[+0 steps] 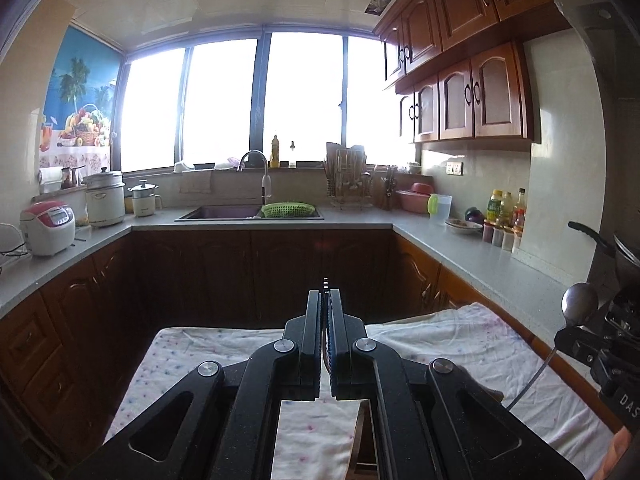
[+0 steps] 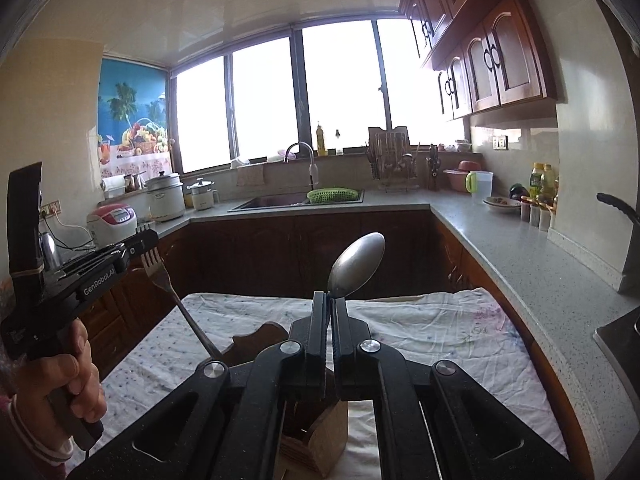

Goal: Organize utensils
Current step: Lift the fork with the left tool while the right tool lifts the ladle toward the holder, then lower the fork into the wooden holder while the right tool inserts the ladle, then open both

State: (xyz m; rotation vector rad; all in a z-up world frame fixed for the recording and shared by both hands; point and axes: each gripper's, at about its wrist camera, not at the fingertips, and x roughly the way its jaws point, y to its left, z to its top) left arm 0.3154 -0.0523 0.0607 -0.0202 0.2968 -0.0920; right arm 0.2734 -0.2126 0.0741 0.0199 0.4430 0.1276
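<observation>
The left gripper [image 2: 146, 246] is clamped on a fork [image 2: 160, 270], tines up, handle slanting down toward the wooden holder [image 2: 316, 436]. The right gripper [image 2: 330, 300] pinches a spoon [image 2: 357, 265], bowl raised above the cloth-covered table [image 2: 440, 340].

The left gripper [image 1: 325, 294] is being held level and pointing forward, its jaws pressing together on the fork [image 2: 154, 266] near the tines. The person's left hand [image 2: 74, 376] is wrapping around its handle. The right gripper [image 2: 330, 300] is pointing the same way alongside it, jaws clamping the neck of the spoon [image 2: 357, 264], whose bowl is standing up above the fingertips.
</observation>
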